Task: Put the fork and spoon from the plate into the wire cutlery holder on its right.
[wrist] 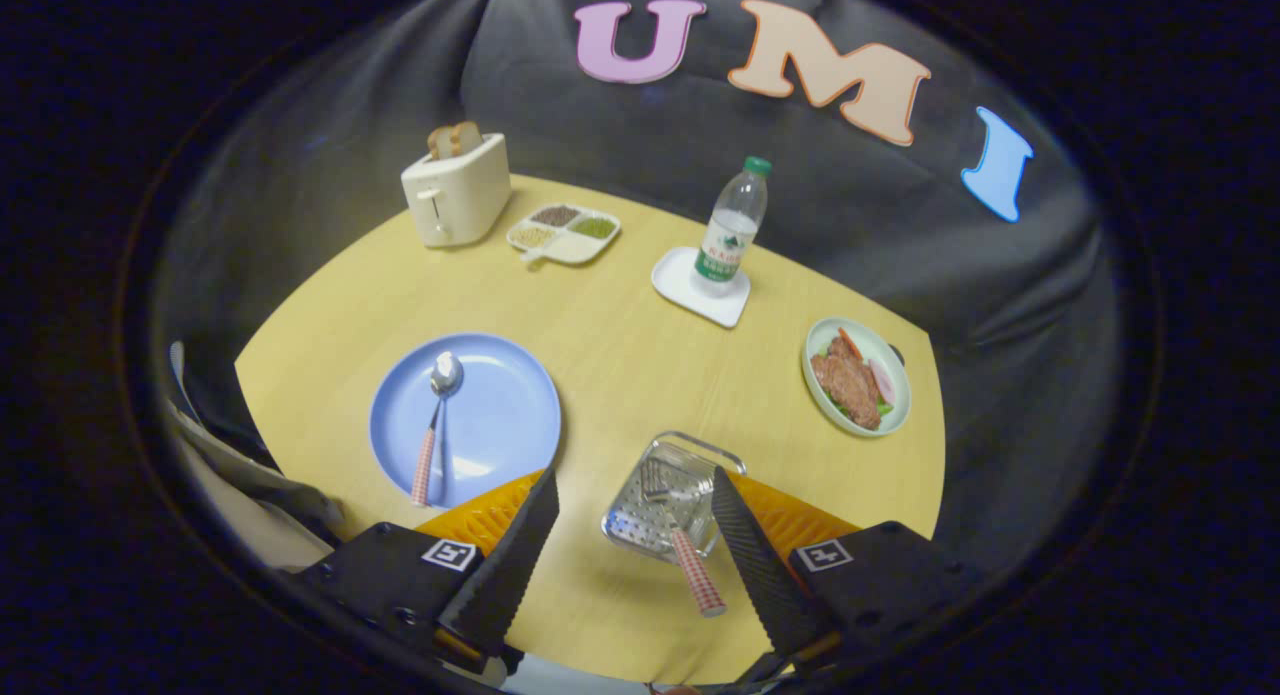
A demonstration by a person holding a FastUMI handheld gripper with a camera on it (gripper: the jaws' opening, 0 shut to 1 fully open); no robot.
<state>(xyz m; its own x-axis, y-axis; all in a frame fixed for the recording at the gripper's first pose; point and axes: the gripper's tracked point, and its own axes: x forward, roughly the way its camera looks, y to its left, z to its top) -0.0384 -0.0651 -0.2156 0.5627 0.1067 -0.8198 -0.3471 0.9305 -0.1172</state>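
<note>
So the job looks about half done. The fork point(683, 535) already stands in the wire cutlery holder point(672, 495), tines down inside the perforated metal basket and its pink checked handle leaning out over the near rim toward the camera. The spoon point(436, 425) is what remains: it still lies on the blue plate point(466, 419), to the left of the holder, bowl pointing away and its matching checked handle running toward the plate's near edge.

The claw point(634, 535) hangs above the yellow counter point(620, 355), looking down at it from a raised, tilted angle. Its two black ribbed fingers are spread wide and grip nothing. The right finger sits just beside the holder's right side, close to the fork handle though not pressing it, as far as I can tell; the left finger lies between holder and plate, near the plate's closest rim.

Judging by this, the next move would be to swing left of the holder to the plate, come down over the spoon's handle and pinch it before carrying it across.
</note>
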